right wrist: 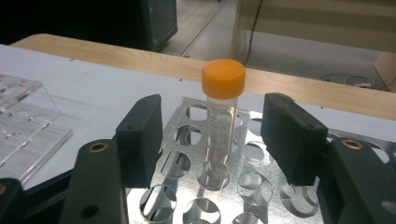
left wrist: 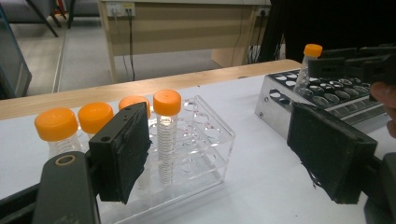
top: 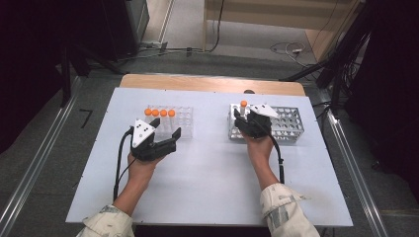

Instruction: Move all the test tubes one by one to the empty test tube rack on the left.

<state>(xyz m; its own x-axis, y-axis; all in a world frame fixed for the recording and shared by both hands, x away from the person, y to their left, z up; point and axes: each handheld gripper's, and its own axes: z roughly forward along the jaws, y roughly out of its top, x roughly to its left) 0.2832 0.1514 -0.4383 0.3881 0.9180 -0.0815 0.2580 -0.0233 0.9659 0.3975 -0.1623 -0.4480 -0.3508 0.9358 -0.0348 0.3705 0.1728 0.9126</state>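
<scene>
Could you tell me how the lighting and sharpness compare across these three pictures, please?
High view: table brightly lit, surroundings nearly black, small things soft. Left gripper view: own claw blurred up close, clear rack glints, capped tubes fairly sharp. Right gripper view: orange-capped tube sharp, metal rack shiny, background dim.

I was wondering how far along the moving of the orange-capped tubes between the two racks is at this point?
Judging by the racks, it is early. One tube stands upright in a hole of the metal rack, between the right tool's open jaws, which do not touch it. Four tubes remain in the clear rack, apparently still to move. The left tool is open beside that rack, holding nothing.
</scene>
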